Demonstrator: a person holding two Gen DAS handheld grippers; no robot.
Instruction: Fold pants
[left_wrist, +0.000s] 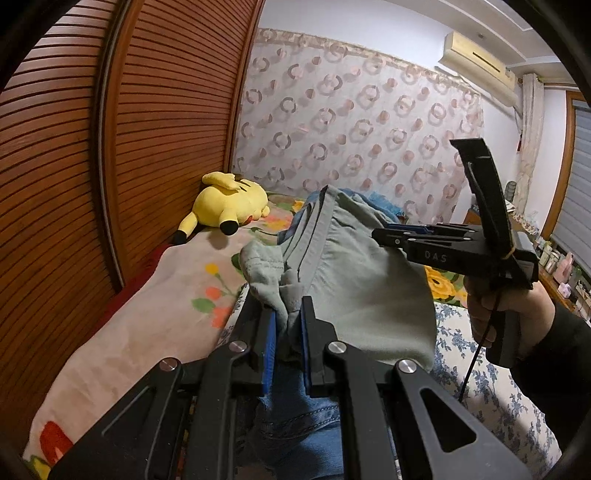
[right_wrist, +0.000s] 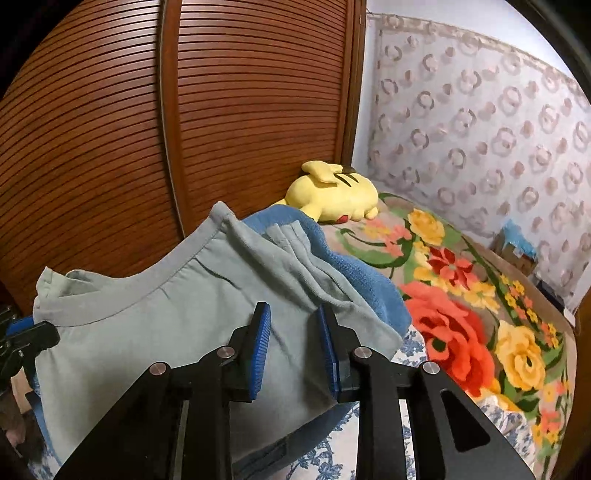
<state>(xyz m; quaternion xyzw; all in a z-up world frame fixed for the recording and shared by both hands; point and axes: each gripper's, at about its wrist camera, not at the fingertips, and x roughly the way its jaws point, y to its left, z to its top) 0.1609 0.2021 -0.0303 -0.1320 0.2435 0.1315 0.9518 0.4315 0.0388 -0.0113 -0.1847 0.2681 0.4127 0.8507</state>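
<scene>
I have the left gripper (left_wrist: 287, 334) clamped on a bunched corner of the grey-green pants (left_wrist: 354, 266), held up over the bed (left_wrist: 155, 295), while the right gripper (right_wrist: 293, 347) gapes around the waistband unpinched, so no fold is made yet.

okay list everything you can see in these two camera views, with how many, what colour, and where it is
pants: one, grey-green, lifted over the bed, bunched corner clamped in the left gripper
jeans: one, blue denim, below the left gripper
blue cloth: one, blue, behind the pants
plush toy: one, yellow with black tips, lying on the bed by the wardrobe
blanket: one, floral red, yellow and green, spread on the bed
sheet: one, white with blue flowers, near side of the bed
wardrobe: one, brown slatted doors, beside the bed
curtain: one, pale with rings, behind the bed
air conditioner: one, cream, high on the wall
left gripper: black, blue pads, shut on the pants
right gripper: black, blue pads, jaws apart over the pants
hand: one, holding the right gripper
</scene>
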